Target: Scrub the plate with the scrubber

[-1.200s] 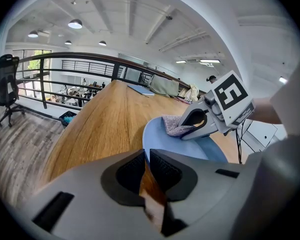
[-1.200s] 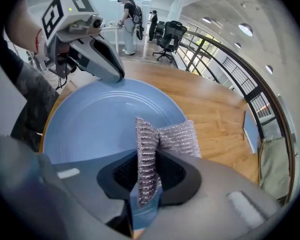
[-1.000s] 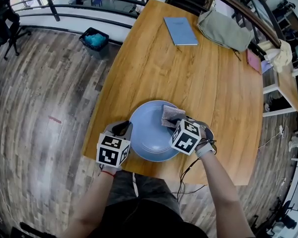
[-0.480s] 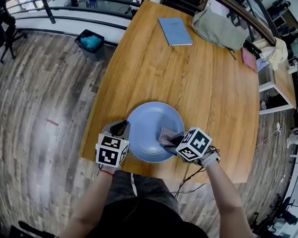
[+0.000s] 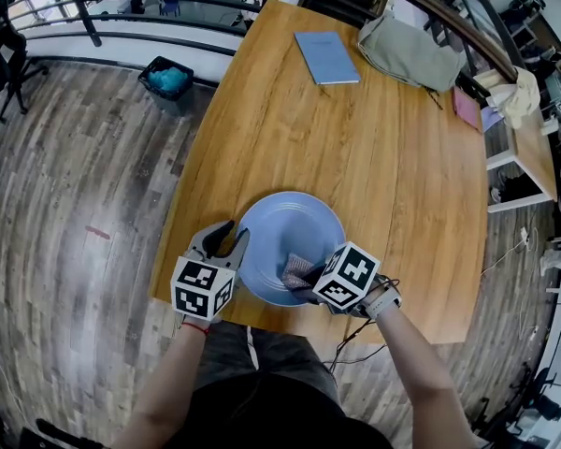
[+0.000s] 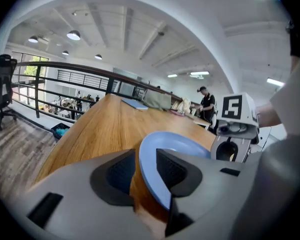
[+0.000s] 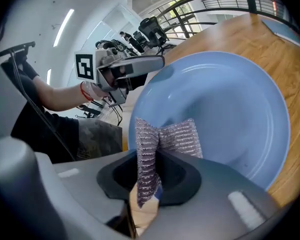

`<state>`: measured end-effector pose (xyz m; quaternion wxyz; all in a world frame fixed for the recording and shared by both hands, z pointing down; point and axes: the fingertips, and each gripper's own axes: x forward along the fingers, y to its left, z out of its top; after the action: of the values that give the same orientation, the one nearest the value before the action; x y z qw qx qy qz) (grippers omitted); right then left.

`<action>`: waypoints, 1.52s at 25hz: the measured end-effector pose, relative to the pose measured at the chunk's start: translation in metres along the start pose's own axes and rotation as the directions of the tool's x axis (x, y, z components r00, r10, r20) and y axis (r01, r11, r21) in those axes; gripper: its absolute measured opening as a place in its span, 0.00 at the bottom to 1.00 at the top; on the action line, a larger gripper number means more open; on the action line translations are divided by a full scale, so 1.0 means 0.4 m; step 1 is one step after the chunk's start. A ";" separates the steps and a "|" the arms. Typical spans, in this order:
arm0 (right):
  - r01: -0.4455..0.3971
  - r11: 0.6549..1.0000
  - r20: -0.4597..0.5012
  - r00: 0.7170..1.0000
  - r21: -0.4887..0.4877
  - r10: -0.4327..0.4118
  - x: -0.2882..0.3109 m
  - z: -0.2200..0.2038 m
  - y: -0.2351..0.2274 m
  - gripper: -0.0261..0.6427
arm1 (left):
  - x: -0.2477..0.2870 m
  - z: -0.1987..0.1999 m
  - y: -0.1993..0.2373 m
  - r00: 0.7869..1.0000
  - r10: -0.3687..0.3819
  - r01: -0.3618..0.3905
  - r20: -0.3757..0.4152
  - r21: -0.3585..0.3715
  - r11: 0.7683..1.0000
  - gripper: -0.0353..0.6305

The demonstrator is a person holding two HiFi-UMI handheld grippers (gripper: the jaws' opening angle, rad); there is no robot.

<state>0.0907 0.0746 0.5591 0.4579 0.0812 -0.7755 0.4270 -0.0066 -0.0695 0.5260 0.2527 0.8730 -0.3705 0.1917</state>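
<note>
A blue plate [image 5: 294, 227] lies near the front edge of the wooden table [image 5: 355, 138]. My left gripper [image 5: 234, 233] is at the plate's left rim. Its jaws have just been opening and now stand apart, with the rim of the plate [image 6: 187, 145] between them and a gap on the left side; the left gripper [image 6: 146, 170] does not press it. My right gripper [image 5: 297, 286] is shut on a grey striped scrubber [image 5: 295, 268], which rests on the plate's near part. In the right gripper view the scrubber [image 7: 177, 138] sticks out folded from the right gripper [image 7: 151, 176] against the plate [image 7: 225, 99].
A blue notebook [image 5: 327, 57] and a grey bag [image 5: 413, 52] lie at the table's far end. The table's front edge runs just below the plate. A dark bin [image 5: 171, 79] stands on the floor to the left, beside a railing.
The right gripper has dragged the scrubber from the plate's far right side to its near part. The left jaws, closed on the rim before, have spread apart.
</note>
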 end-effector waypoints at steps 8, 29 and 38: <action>-0.041 0.999 -0.033 0.999 -0.023 0.040 0.014 0.010 0.021 0.17 | -0.074 -0.057 0.023 0.992 -0.073 0.084 -0.099 0.119 0.989 0.27; -0.193 0.963 -0.200 0.967 -0.187 0.155 0.073 0.163 0.067 0.17 | -0.075 -0.124 -0.040 0.971 -0.050 0.152 -0.235 0.441 0.885 0.05; -0.083 0.988 0.015 0.996 -0.133 0.086 0.033 0.291 -0.016 0.17 | -0.075 -0.124 -0.034 0.968 -0.037 0.149 -0.248 0.453 0.879 0.05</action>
<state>0.0122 -0.0116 0.5479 0.4358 0.0223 -0.8095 0.3927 -0.0235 -0.0160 0.5458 0.0851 0.8965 -0.2387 0.3634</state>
